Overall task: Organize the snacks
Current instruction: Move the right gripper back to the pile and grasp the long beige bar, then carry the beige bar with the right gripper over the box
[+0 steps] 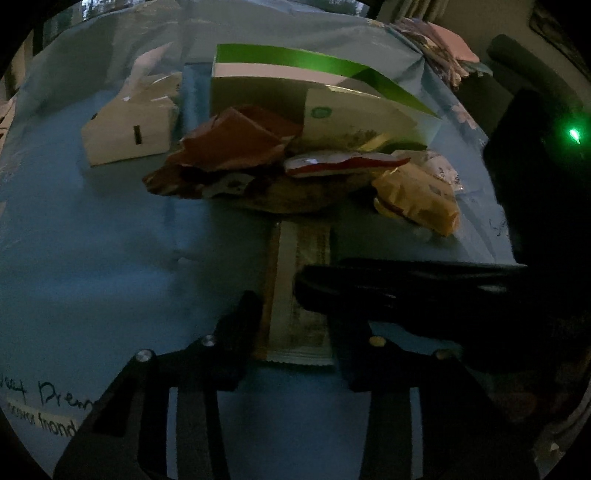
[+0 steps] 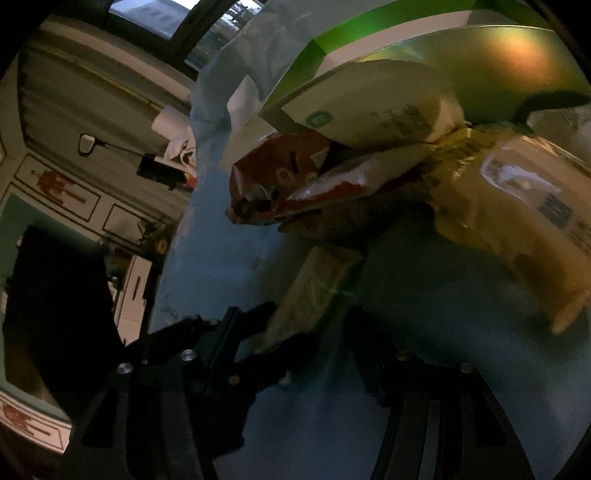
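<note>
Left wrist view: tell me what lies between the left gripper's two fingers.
A flat beige snack packet lies on the blue tablecloth between the left gripper fingers, shown in the left wrist view.

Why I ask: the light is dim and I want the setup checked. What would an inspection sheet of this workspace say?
Surface: light blue cloth with handwriting near the edge.
Job's things: flat pale snack bar wrapper lying on the cloth; crumpled red packet, red and white packet and yellow packet piled before an open green and white cardboard box.
Clutter: small white carton beside the box.
Grippers: left tongs flank the wrapper, grip unclear; right tongs open at the same wrapper.
Cables: nothing seen on the cloth.
Surroundings: dim room, window, green indicator light.
</note>
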`<state>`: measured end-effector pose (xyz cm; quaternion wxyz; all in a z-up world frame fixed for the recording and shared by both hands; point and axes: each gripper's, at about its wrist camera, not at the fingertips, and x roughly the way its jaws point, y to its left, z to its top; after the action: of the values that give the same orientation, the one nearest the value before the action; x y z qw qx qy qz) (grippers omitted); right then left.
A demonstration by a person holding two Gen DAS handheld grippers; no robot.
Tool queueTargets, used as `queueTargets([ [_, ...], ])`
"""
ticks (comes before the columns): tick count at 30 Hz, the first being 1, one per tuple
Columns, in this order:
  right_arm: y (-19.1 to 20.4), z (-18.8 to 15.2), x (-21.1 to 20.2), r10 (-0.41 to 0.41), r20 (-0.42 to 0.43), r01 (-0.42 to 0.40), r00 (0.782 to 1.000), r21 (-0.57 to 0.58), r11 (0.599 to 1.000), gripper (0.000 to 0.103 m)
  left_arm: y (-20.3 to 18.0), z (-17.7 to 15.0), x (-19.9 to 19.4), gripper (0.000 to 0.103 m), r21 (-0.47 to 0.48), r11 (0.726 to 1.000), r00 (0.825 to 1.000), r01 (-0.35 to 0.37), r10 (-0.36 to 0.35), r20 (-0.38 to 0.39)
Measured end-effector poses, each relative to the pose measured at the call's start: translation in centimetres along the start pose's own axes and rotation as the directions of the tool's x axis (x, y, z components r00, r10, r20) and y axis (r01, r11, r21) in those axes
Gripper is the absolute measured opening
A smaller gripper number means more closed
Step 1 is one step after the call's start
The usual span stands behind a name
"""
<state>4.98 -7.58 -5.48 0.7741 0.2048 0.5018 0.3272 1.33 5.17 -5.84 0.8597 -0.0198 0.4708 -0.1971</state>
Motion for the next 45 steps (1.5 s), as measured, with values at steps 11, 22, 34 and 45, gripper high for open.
queueTargets([
  [11, -0.3, -1.1, -1.3, 0.009, 0.013, -0.009, 1.000, -0.017, 1.000, 0.010, -0.7, -1.3, -1.7, 0.035, -0.028, 0.999, 1.000, 0.017, -0.017, 0.015],
  [22, 1.6, -2.4, -8.7, 0.094, 0.117, -0.089, 0.989, -0.041, 0.995, 0.009, -5.5, 0.0, -6.8, 0.035, 0.059, 0.998, 0.992, 0.023, -0.031, 0.124],
  [34, 2.3, 4.3, -14.9, 0.085, 0.301, -0.052, 0.950, -0.118, 0.992, 0.009, -8.5, 9.8, -6.5, 0.035, 0.164, 0.986, 0.971, 0.006, -0.045, 0.234],
  [45, 0.0, 12.3, -13.6, 0.081, 0.329, -0.046, 0.941, -0.114, 0.992, 0.009, -7.2, 16.9, -2.8, 0.035, 0.152, 0.988, 0.973, 0.008, -0.043, 0.228],
])
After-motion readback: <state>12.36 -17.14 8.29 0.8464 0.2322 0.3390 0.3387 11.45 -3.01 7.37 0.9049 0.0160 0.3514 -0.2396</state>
